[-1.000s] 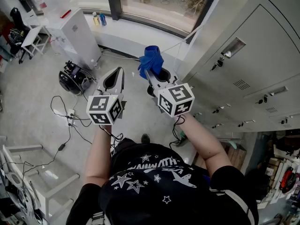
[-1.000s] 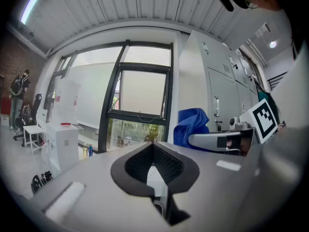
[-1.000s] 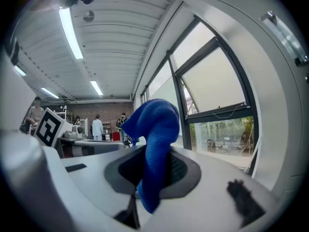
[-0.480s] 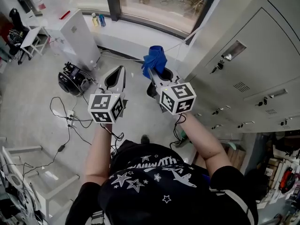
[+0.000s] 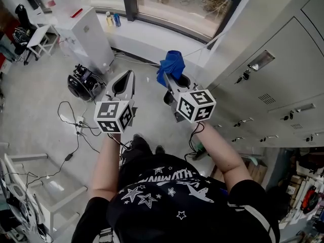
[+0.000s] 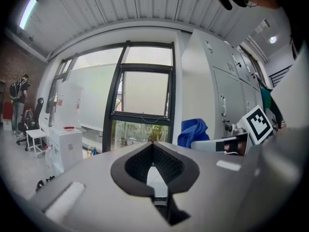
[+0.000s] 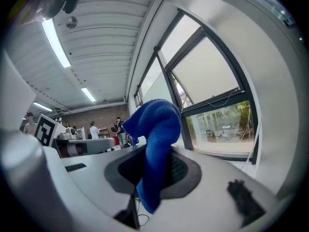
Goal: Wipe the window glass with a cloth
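My right gripper is clamped on the blue cloth, near the window glass but not touching it. It looks soft, light and floppy, so I'd grip the bunched middle. Left gripper is closed on nothing.

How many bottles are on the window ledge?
2: a yellowish bottle and a blue bottle, side by side on the ledge, left end. Others may be hidden.

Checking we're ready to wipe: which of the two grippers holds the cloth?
The right gripper: its jaws are shut on the blue cloth, while the left gripper is shut with nothing between its jaws.
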The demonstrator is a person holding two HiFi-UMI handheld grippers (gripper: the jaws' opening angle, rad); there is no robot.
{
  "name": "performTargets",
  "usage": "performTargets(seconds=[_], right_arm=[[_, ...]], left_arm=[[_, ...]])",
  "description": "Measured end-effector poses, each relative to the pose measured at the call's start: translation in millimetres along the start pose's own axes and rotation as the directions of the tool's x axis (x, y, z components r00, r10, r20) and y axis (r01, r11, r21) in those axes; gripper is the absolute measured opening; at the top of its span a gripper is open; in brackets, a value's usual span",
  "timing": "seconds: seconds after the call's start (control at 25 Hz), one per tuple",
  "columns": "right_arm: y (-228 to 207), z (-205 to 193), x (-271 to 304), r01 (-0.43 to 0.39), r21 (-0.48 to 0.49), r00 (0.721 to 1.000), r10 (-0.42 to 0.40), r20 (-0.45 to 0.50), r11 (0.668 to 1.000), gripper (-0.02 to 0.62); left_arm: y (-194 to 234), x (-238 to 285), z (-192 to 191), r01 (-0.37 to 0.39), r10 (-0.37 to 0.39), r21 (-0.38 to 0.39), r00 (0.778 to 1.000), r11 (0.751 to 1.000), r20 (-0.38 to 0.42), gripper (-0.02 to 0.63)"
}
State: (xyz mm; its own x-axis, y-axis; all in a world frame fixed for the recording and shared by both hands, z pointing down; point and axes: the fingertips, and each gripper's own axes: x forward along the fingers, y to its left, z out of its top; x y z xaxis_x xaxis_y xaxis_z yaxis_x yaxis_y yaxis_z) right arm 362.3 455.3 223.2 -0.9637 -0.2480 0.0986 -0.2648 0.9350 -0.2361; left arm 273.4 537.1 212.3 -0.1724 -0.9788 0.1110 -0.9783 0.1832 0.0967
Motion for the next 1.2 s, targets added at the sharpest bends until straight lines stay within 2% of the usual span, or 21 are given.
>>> performTargets(seconds=[0.28, 0.48, 0.72, 1.04, 1.2], right_arm=[[-9.2, 6.5, 38.5, 0.039, -0.009, 0.999, -0.039, -0.005, 0.999, 0.075], [-29.1, 12.5, 81.3, 0.083, -0.019, 0.996, -0.083, -0.018, 0.996, 0.075], [-50.1, 27.1, 145.4, 0.121, -0.013, 0.993, -0.121, -0.007, 0.993, 0.075], [-92.9, 56.3, 199.6, 0.235, -0.017, 0.972, -0.235, 0.014, 0.972, 0.075], [-102.7, 56.9, 226.3, 0.247, -0.022, 0.969, -0.247, 0.019, 0.969, 0.077]], left_arm=[[40.3, 25.7, 6.0, 0.021, -0.021, 0.007, 1.000, 1.000, 0.016, 0.008], [78.7, 63.5, 12.1, 0.042, -0.042, 0.033, 0.999, 0.999, 0.013, 0.008], [128.7, 114.2, 21.2, 0.069, -0.069, 0.024, 0.998, 0.997, 0.009, 0.008], [185.4, 170.2, 26.2, 0.119, -0.118, 0.027, 0.993, 0.993, -0.017, 0.008], [209.8, 189.7, 28.9, 0.138, -0.138, 0.025, 0.990, 0.990, -0.008, 0.008]])
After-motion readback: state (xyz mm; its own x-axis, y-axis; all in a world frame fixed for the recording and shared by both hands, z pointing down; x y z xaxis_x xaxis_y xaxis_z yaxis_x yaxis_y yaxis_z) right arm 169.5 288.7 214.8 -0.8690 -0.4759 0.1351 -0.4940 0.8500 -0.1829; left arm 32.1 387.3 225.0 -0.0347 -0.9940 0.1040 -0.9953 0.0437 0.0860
